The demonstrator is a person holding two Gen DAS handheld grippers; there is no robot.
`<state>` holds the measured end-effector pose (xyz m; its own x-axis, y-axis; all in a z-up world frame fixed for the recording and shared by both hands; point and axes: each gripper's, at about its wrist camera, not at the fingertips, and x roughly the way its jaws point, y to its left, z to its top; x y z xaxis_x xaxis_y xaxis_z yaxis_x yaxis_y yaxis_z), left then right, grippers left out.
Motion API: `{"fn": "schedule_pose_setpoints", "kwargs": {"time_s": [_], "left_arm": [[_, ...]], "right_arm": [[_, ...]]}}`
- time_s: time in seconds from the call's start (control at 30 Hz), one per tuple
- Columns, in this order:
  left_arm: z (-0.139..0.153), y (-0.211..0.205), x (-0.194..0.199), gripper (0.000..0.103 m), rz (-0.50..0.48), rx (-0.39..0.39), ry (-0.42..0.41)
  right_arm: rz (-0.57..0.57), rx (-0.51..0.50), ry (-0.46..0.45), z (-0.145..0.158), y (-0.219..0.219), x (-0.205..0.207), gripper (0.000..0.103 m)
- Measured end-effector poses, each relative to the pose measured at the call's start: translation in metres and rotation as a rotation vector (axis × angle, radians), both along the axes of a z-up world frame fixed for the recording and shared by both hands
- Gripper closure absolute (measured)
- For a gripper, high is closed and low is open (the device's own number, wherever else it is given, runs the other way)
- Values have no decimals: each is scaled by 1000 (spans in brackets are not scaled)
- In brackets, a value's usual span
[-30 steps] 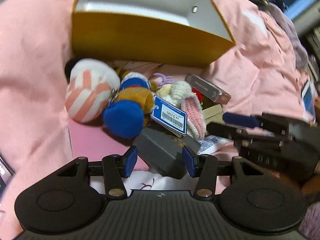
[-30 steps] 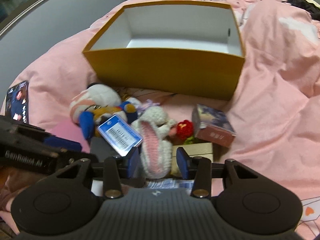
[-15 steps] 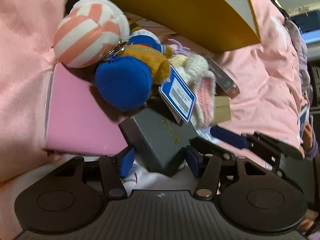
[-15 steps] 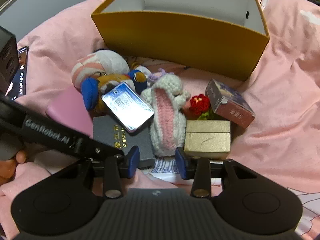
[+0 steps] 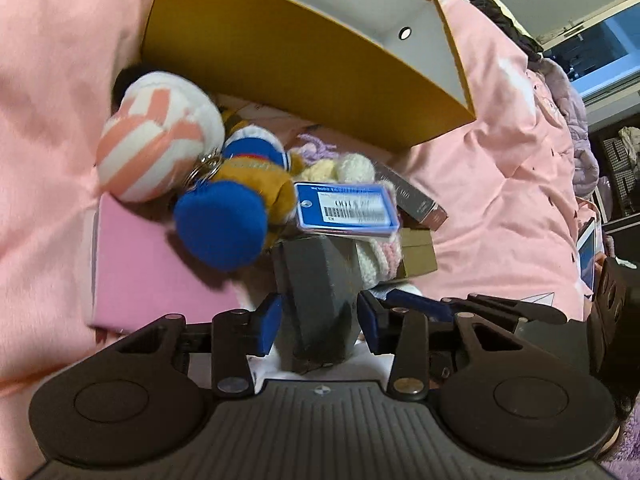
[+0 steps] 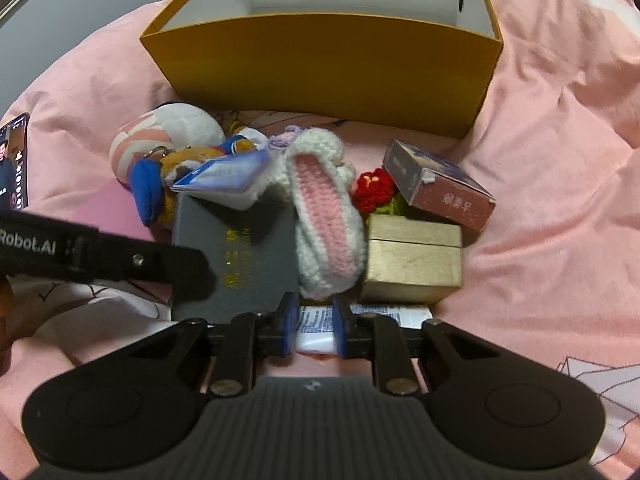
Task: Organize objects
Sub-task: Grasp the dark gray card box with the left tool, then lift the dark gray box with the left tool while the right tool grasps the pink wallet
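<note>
A pile of small objects lies on the pink bedding before an open yellow box (image 6: 328, 60), which also shows in the left wrist view (image 5: 304, 56). My left gripper (image 5: 320, 316) is shut on a dark grey box (image 5: 316, 292), tilted up on edge; the same box (image 6: 236, 256) shows in the right wrist view. My right gripper (image 6: 314, 328) is shut on a white printed packet (image 6: 316, 324). A plush keychain (image 5: 220, 216) with a blue tag (image 5: 348, 210) rests on the grey box.
A pink flat case (image 5: 152, 272), a striped plush ball (image 6: 168, 132), a crocheted rabbit (image 6: 324, 208), a red crocheted flower (image 6: 374, 184), a gold box (image 6: 412, 264) and a maroon box (image 6: 440, 192) crowd the pile. A phone (image 6: 14, 160) lies left.
My left gripper has closed on the grey box and tipped it up on edge. My right gripper has dropped lower and closed on the white packet.
</note>
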<state>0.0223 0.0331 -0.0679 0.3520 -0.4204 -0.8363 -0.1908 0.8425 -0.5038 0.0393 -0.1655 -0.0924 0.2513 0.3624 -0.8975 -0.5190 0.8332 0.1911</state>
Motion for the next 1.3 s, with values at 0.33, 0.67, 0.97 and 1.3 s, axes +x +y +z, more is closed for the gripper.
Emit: {"fn": "schedule_pose_setpoints", "kwargs": {"time_s": [0.33, 0.67, 0.97, 1.3], "left_arm": [[-17, -14, 16, 61, -11, -84, -12], [-6, -50, 23, 60, -192, 137, -127], [4, -58, 18, 46, -319, 308, -222], [-12, -60, 31, 50, -377, 207, -268]], "right_arm": [[-16, -1, 17, -6, 1, 4, 81], [-116, -35, -23, -9, -14, 19, 80], [-105, -24, -36, -9, -12, 21, 80], [-140, -35, -11, -14, -14, 26, 81]]}}
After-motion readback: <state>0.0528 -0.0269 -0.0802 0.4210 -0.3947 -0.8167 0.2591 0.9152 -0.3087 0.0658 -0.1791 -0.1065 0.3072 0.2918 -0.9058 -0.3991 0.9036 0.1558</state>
